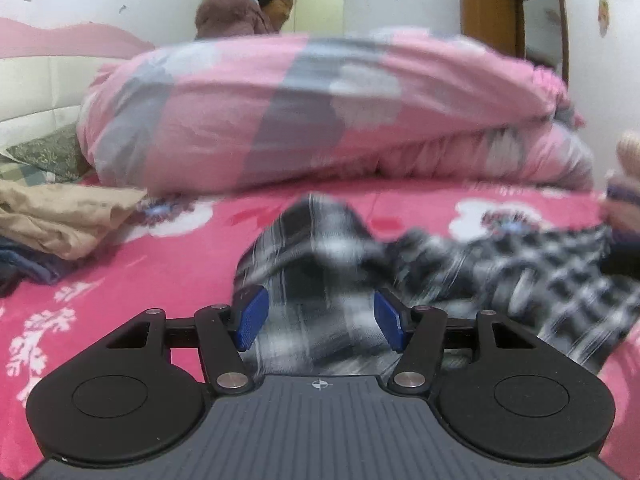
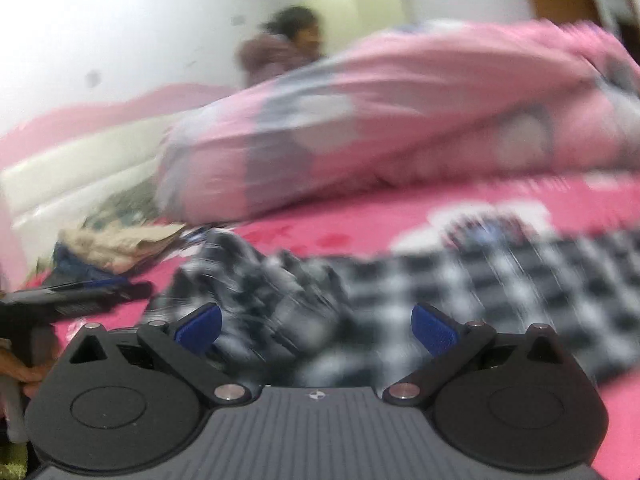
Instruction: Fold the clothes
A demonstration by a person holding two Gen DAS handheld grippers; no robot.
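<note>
The black-and-white checked garment point(image 1: 460, 264) lies rumpled on the pink flowered bedsheet point(image 1: 160, 272), one end bunched up in a peak, the rest spread toward the right. It is not in a folded shape now, so folding of this piece is still open. At the far left sits a low pile of tan and dark clothes point(image 1: 60, 220). Whether that pile is already folded or waiting, I cannot tell; it looks loose.

Left gripper point(image 1: 320, 318): blue pads spread moderately wide, checked cloth running between and under them. They do not pinch it as far as I can see. Right gripper point(image 2: 316, 330): pads spread wide, nothing held, checked cloth point(image 2: 440, 296) lying ahead and below.

Both views are motion-blurred, the right much more.

View differences: the left wrist view shows the bunched peak close up, and at its right edge a hand point(image 1: 624, 200) near the garment's far end. The right wrist view shows the flat spread part of the garment better, plus the other gripper's side point(image 2: 80, 300) low over the sheet at left, with fingers point(image 2: 28, 374) of the holding hand below it. Both show the big pink quilt point(image 1: 320, 120) behind, and a second person point(image 1: 248, 8) beyond it.
</note>
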